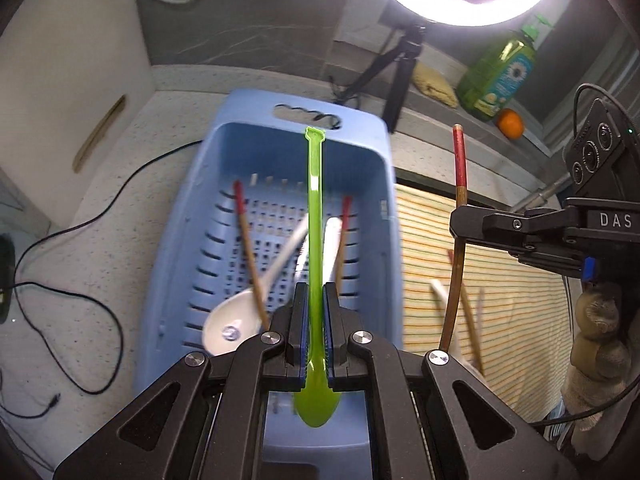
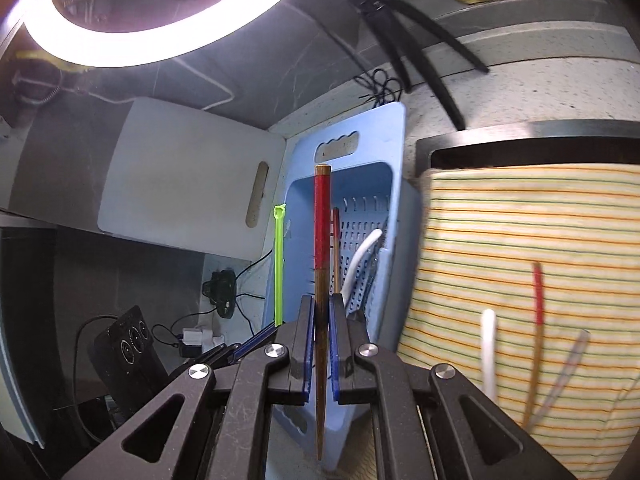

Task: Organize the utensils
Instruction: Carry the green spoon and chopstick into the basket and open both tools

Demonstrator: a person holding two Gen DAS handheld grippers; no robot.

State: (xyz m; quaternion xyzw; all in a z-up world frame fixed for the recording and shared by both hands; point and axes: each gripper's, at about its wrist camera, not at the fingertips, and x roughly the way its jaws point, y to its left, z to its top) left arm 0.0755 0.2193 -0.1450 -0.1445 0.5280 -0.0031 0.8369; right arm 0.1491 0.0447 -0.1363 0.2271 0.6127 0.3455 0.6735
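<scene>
My left gripper [image 1: 315, 292] is shut on a green plastic spoon [image 1: 315, 216], handle pointing forward, held above the blue slotted basket [image 1: 224, 152]. The basket holds a white ceramic spoon [image 1: 236, 320], another white spoon and two red-topped wooden chopsticks [image 1: 248, 240]. My right gripper [image 2: 322, 304] is shut on a red-topped wooden chopstick [image 2: 321, 240], held upright beside the basket [image 2: 384, 144]. That gripper and its chopstick [image 1: 460, 160] show at the right of the left wrist view. On the striped cloth [image 2: 520, 220] lie a chopstick [image 2: 536, 320], a white utensil [image 2: 489, 344] and a clear one.
A white cutting board [image 1: 68, 92] leans left of the basket. A ring light on a black tripod [image 1: 396, 76] stands behind. A green soap bottle [image 1: 500, 76], an orange [image 1: 511, 123] and a yellow sponge sit on the back ledge. Black cables [image 1: 80, 288] lie on the counter at left.
</scene>
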